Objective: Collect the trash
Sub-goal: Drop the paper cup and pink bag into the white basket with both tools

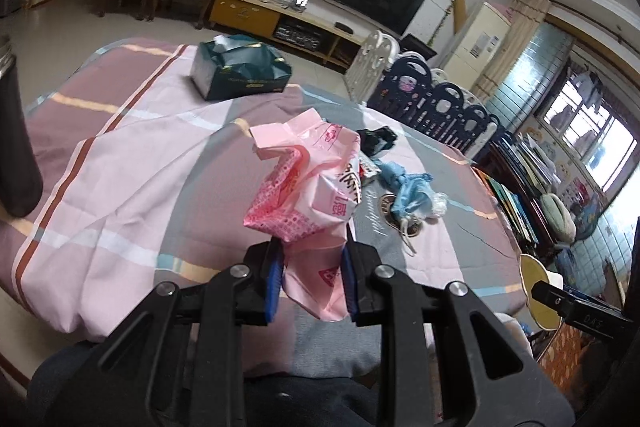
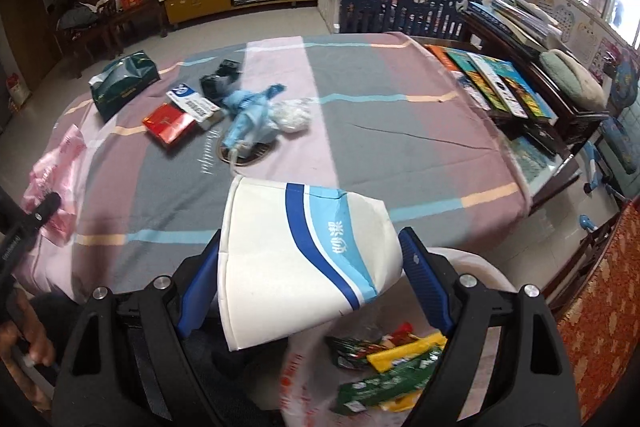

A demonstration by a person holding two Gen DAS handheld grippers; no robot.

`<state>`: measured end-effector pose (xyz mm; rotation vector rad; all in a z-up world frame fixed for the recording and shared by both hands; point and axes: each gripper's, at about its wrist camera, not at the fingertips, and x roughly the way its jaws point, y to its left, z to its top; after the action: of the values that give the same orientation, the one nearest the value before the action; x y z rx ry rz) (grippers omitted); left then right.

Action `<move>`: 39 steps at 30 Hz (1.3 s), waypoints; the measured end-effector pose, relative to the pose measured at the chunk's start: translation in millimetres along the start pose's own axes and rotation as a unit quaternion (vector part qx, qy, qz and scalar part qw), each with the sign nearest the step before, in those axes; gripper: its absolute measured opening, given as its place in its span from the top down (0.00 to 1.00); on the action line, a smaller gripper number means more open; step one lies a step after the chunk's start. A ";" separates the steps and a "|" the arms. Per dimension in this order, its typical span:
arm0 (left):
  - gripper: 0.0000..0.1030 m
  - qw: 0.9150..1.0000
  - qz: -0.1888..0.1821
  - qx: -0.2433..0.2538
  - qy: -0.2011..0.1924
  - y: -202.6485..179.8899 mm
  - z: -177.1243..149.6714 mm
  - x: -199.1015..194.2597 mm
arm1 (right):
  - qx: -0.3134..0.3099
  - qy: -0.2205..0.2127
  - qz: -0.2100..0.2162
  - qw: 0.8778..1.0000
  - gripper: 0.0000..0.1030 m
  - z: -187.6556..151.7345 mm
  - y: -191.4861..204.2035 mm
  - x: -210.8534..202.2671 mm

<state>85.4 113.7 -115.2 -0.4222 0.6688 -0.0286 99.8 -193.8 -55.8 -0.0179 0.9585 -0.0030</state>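
In my left wrist view, the left tool (image 1: 308, 273) at lower centre pinches a crumpled pink wrapper (image 1: 306, 187), raised over the counter (image 1: 132, 163). In the right view, my right tool (image 2: 310, 287) spreads wide around a white-and-blue paper bag (image 2: 296, 259), above the bin liner (image 2: 304, 379) at the bottom.

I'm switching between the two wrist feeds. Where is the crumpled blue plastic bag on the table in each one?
Left wrist view: the blue plastic bag lies right of centre, just right of the pink wrapper held in the left gripper.
Right wrist view: the bag is upper left of centre, beyond the paper cup.
Shared landmark: the dark green tissue box.
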 end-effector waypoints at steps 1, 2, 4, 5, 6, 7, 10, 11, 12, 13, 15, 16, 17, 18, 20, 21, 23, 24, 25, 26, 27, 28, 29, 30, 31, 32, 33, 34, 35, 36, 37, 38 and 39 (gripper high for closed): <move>0.75 1.000 -0.010 0.011 0.000 -8.2 -0.4 -2.6 | 0.005 0.004 -0.010 1.000 0.20 -6.9 -15.5 -2.4; 0.75 1.000 -0.023 0.021 0.002 -16.8 -0.9 -4.6 | 0.014 0.012 -0.019 1.000 0.20 -15.7 -33.4 -4.0; 0.75 0.998 -0.054 0.034 0.016 -36.7 -5.3 -6.7 | 0.029 0.031 -0.023 0.999 0.20 -31.9 -60.9 -2.6; 0.75 0.997 -0.068 0.039 0.022 -45.4 -8.4 -7.4 | 0.037 0.041 -0.023 0.998 0.20 -39.0 -71.7 -0.8; 0.75 0.995 -0.085 0.043 0.031 -56.0 -13.2 -7.5 | 0.049 0.053 -0.021 0.997 0.20 -48.6 -85.2 2.4; 0.75 0.992 -0.107 0.047 0.045 -68.5 -19.6 -6.7 | 0.057 0.065 -0.016 0.996 0.19 -56.3 -93.5 6.2; 0.75 0.983 -0.153 0.058 0.084 -99.9 -37.9 -1.7 | 0.065 0.129 0.012 0.989 0.19 -78.2 -109.0 29.9; 0.75 0.980 -0.162 0.065 0.098 -110.9 -43.9 1.7 | 0.066 0.140 0.019 0.988 0.19 -82.5 -112.9 33.8; 0.75 0.975 -0.172 0.074 0.117 -125.0 -52.9 6.0 | 0.073 0.133 0.027 0.988 0.19 -84.6 -120.9 34.5; 0.75 0.971 -0.181 0.082 0.135 -137.2 -61.7 10.6 | 0.086 0.119 0.030 0.989 0.19 -83.9 -128.3 31.1; 0.75 0.960 -0.196 0.104 0.171 -161.1 -81.0 20.5 | 0.128 0.089 0.038 0.987 0.18 -78.1 -148.5 22.9; 0.75 0.955 -0.201 0.117 0.186 -171.9 -90.3 24.7 | 0.155 0.075 0.041 0.984 0.15 -74.9 -160.8 18.7; 0.75 0.947 -0.207 0.136 0.203 -185.8 -101.5 29.7 | 0.176 0.064 0.041 0.981 0.14 -72.3 -172.2 15.1; 0.75 0.941 -0.212 0.150 0.216 -196.2 -109.9 34.0 | 0.206 0.048 0.038 0.977 0.13 -71.1 -187.1 10.0; 0.75 0.927 -0.227 0.173 0.243 -213.2 -124.2 43.4 | 0.245 0.030 0.032 0.969 0.13 -69.5 -207.8 4.0; 0.74 0.917 -0.238 0.186 0.261 -225.2 -133.6 49.2 | 0.263 0.023 0.028 0.964 0.13 -69.5 -217.8 1.3; 0.65 0.903 -0.250 0.206 0.284 -239.2 -147.5 58.7 | 0.290 0.019 0.023 0.957 0.13 -71.3 -232.2 -0.6; 0.48 0.898 -0.248 0.212 0.293 -244.3 -153.3 62.7 | 0.296 0.021 0.019 0.955 0.13 -71.6 -236.7 -0.6; 0.41 0.896 -0.243 0.215 0.303 -247.8 -157.6 67.8 | 0.300 0.023 0.017 0.954 0.13 -72.3 -239.0 0.4; 0.34 0.895 -0.242 0.212 0.309 -248.2 -159.9 70.5 | 0.302 0.025 0.014 0.953 0.13 -73.2 -239.7 0.8; 0.32 0.895 -0.243 0.207 0.311 -246.1 -160.2 71.9 | 0.304 0.027 0.013 0.952 0.13 -74.6 -239.6 2.2; 0.30 0.898 -0.243 0.198 0.311 -243.2 -158.4 72.7 | 0.305 0.029 0.013 0.952 0.13 -76.2 -240.4 4.5; 0.26 0.902 -0.241 0.184 0.308 -238.5 -154.7 73.5 | 0.305 0.033 0.014 0.952 0.13 -76.8 -237.3 7.5; 0.25 0.906 -0.240 0.171 0.304 -232.6 -149.6 74.1 | 0.304 0.038 0.017 0.952 0.13 -76.9 -233.9 10.3; 0.24 0.910 -0.238 0.159 0.299 -226.3 -144.2 74.0 | 0.300 0.042 0.021 0.953 0.13 -76.9 -229.5 13.1; 0.24 0.914 -0.236 0.151 0.293 -221.0 -138.6 74.0 | 0.294 0.045 0.024 0.954 0.13 -75.7 -223.4 16.3; 0.24 0.924 -0.226 0.138 0.277 -212.6 -130.4 73.3 | 0.285 0.048 0.025 0.957 0.13 -74.0 -215.7 18.8; 0.24 0.932 -0.215 0.129 0.261 -208.5 -121.8 71.9 | 0.273 0.050 0.024 0.960 0.13 -71.2 -206.7 21.0; 0.24 0.943 -0.198 0.120 0.238 -199.0 -111.2 69.1 | 0.264 0.050 0.023 0.963 0.13 -68.4 -200.4 22.4; 0.24 0.953 -0.182 0.111 0.217 -187.2 -100.3 64.9 | 0.253 0.050 0.025 0.966 0.13 -63.7 -190.9 24.3; 0.24 0.965 -0.155 0.098 0.189 -175.1 -87.5 62.6 | 0.241 0.050 0.029 0.969 0.13 -57.9 -180.9 26.7; 0.24 0.973 -0.130 0.087 0.170 -164.1 -77.3 61.4 | 0.229 0.050 0.033 0.972 0.13 -51.0 -170.1 29.5; 0.25 0.981 -0.102 0.071 0.151 -149.2 -65.5 61.2 | 0.218 0.049 0.036 0.974 0.13 -44.7 -160.4 31.9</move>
<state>110.1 -56.8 -139.7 -0.3492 0.9137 -0.3380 82.5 -355.2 -104.9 0.4249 1.0396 -0.1489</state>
